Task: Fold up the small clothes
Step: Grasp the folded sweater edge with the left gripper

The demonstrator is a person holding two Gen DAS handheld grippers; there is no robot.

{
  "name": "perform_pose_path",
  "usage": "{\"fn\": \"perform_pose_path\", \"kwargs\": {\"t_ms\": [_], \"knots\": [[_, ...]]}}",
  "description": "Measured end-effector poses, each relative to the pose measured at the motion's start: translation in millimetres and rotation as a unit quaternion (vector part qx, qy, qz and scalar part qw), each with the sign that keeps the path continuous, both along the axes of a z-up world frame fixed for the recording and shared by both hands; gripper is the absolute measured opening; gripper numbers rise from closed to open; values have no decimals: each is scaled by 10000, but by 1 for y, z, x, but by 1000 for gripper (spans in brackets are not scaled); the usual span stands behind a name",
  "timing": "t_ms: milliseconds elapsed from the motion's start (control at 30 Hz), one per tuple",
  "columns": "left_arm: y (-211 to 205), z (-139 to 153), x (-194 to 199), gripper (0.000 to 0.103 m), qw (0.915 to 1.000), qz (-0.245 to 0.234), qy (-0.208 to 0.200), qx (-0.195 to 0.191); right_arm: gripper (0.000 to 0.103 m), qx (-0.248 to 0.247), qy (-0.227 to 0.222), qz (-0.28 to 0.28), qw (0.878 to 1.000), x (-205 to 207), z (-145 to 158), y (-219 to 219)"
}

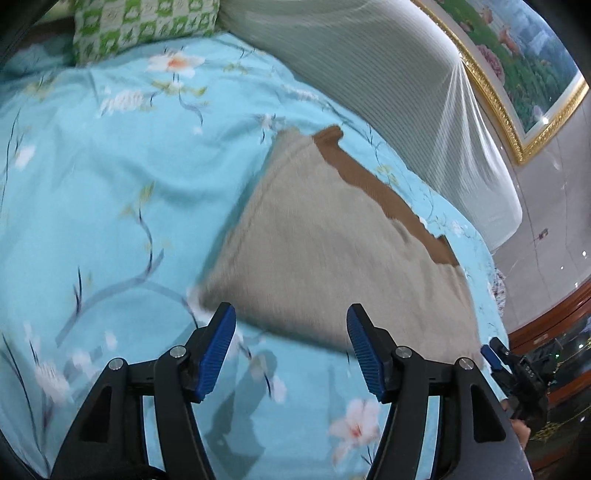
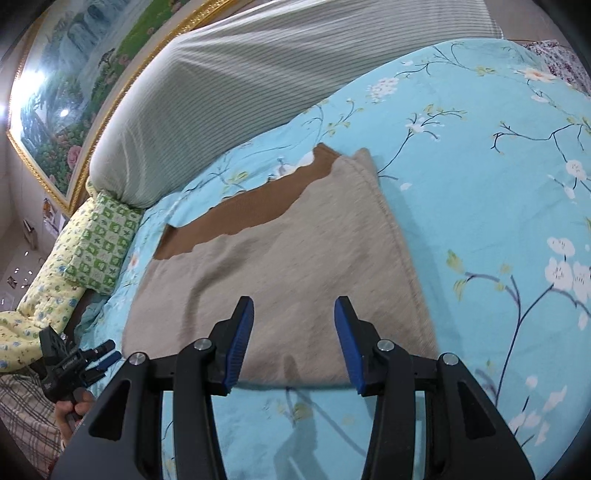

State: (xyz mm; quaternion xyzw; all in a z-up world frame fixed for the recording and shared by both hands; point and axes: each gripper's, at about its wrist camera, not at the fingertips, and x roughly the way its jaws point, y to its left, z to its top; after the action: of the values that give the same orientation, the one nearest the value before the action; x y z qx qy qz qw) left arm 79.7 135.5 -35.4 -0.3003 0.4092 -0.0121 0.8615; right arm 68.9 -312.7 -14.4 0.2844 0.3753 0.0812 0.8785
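A beige garment (image 1: 325, 251) with a brown band (image 1: 365, 181) along its far edge lies flat and folded on the light-blue floral bedsheet (image 1: 110, 184). My left gripper (image 1: 291, 343) is open and empty, just above the garment's near edge. In the right wrist view the same garment (image 2: 288, 266) and its brown band (image 2: 251, 210) show. My right gripper (image 2: 293, 339) is open and empty over the garment's near edge. The right gripper also shows in the left wrist view (image 1: 495, 354), and the left gripper in the right wrist view (image 2: 103, 356).
A grey striped bolster (image 1: 388, 85) runs along the far side of the bed under a gold-framed painting (image 1: 517, 74). A green checked pillow (image 1: 140, 26) lies at one end, also seen in the right wrist view (image 2: 103, 243). A yellow floral quilt (image 2: 40, 299) lies beside it.
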Motion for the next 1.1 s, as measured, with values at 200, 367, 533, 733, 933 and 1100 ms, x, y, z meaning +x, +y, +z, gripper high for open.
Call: {"fn": "perform_pose_path", "kwargs": {"t_ms": [200,367,533,733,933,1100], "knots": [[-12,-10,-6,63,9996,-58,144,-234,48,93,21,154,9998,-7,-3,12],[-17,-18,1,63,9986,-67,194,-489,48,161,76,198,9996,-12,-7,17],[-16,-26,11,66,9967,181,94,-790,48,218,100,238,9994,-15,-9,19],[-4,-36,25,67,9907,607,-75,-1217,49,242,111,247,9993,-15,-8,18],[5,-35,54,66,9891,835,-162,-1202,50,241,131,280,9992,-14,-8,19],[-4,-26,78,25,9947,674,-253,-741,50,234,124,274,9993,-12,-7,18]]}}
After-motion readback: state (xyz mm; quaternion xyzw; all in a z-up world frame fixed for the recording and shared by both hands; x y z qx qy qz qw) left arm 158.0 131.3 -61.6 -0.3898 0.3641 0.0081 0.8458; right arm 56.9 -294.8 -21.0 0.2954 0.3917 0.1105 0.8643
